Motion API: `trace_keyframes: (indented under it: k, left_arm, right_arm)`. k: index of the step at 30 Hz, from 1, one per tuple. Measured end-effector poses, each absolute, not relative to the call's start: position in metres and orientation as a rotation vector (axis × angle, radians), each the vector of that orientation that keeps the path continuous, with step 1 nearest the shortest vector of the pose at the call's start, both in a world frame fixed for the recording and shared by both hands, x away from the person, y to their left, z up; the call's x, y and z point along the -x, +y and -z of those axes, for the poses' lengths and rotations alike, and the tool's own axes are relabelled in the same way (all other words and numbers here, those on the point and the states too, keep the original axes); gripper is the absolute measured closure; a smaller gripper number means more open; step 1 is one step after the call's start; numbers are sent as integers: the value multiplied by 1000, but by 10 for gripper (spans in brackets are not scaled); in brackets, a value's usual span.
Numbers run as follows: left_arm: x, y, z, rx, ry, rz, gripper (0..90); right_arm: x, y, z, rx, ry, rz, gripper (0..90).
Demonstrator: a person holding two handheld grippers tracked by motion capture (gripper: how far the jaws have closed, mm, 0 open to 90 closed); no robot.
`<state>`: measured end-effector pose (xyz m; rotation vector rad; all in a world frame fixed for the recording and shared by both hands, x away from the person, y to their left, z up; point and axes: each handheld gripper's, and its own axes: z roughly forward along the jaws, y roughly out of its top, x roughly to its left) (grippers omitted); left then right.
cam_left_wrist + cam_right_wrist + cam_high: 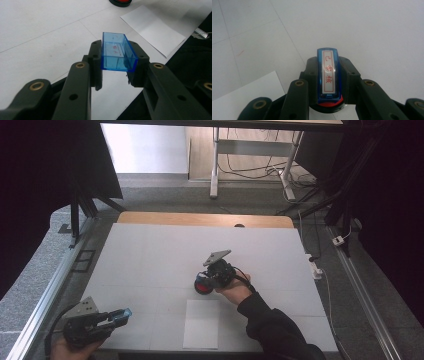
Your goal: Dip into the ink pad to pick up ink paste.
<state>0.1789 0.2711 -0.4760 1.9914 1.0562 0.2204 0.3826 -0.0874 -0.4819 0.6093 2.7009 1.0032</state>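
**A:** ok what's on the table (150,250) rn? biggest first pls

**B:** white tabletop w/ a white paper sheet (202,324) lying flat near the front edge, middle-ish. Just past its far edge sits a round ink pad (202,286), black rim w/ red inside. Right gripper (214,279) is right over it.

**A:** holding anything?

**B:** yep, right gripper view has the jaws clamped on a blue stamp (328,75), white label w/ red characters facing the cam. Its bottom end is down in the red of the pad, looks like touching.

**A:** and the left one?

**B:** left gripper (120,316) is at the front left corner, well apart from the pad. Jaws squeezed on a clear blue cap (117,53), basically an open little box. Faint red marks inside, otherwise can't tell if it holds anything.
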Motion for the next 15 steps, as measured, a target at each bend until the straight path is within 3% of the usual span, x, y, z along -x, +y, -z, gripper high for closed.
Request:
trace_keyframes:
  k: [15]
  left_arm:
    - [-179, 272, 476, -1988, 1061, -218, 677]
  right_arm:
    - [-384, -91, 481, -631, 2699, -1043, 713]
